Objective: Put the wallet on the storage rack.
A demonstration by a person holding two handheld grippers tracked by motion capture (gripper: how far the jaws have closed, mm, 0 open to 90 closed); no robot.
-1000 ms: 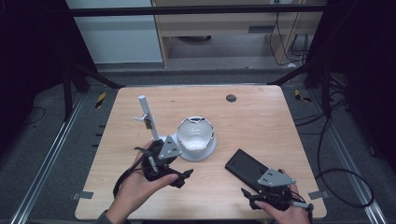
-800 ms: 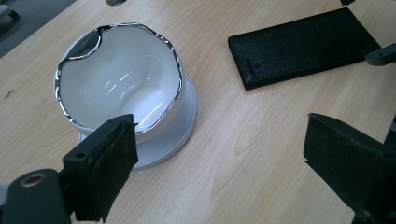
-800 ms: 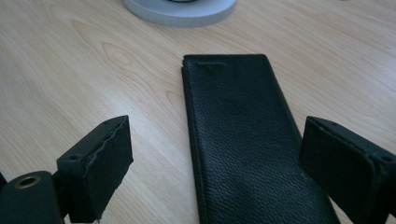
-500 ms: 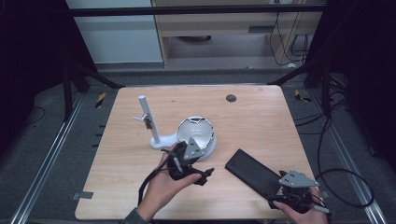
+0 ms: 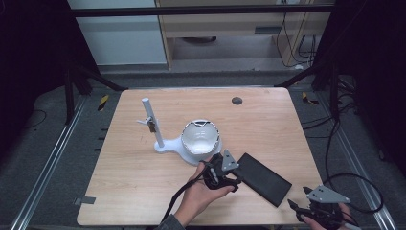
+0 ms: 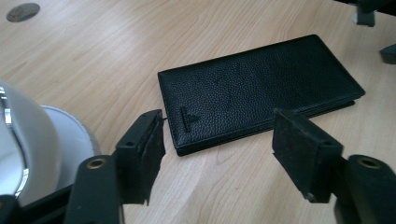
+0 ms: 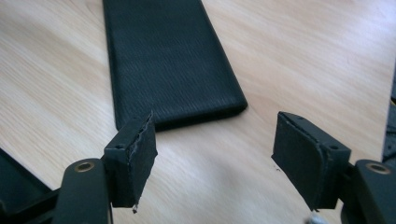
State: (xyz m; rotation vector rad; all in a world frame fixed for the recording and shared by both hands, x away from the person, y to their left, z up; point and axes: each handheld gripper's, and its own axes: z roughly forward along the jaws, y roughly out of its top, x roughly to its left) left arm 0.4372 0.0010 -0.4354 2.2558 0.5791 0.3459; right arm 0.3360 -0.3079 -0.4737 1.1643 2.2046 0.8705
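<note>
— On the near right part of the tabletop lies the black wallet, flat, its long axis running slantwise from beside the white bowl down towards the right corner. See it?

— Yes. Which claw is closer?

— The left claw. It sits right at the wallet's upper short end, and its jaws have just been closing yet stand apart, straddling that end with nothing pinched so far. In the left gripper view the wallet stretches away from the claw.

— And the other?

— The right claw waits off the lower end, a gap between; its jaws have been narrowing too, holding nothing. The right gripper view shows the wallet's end just beyond the claw.

— Anything in the way?

— The bowl on its white stand crowds the left hand; otherwise bare wood.
</note>
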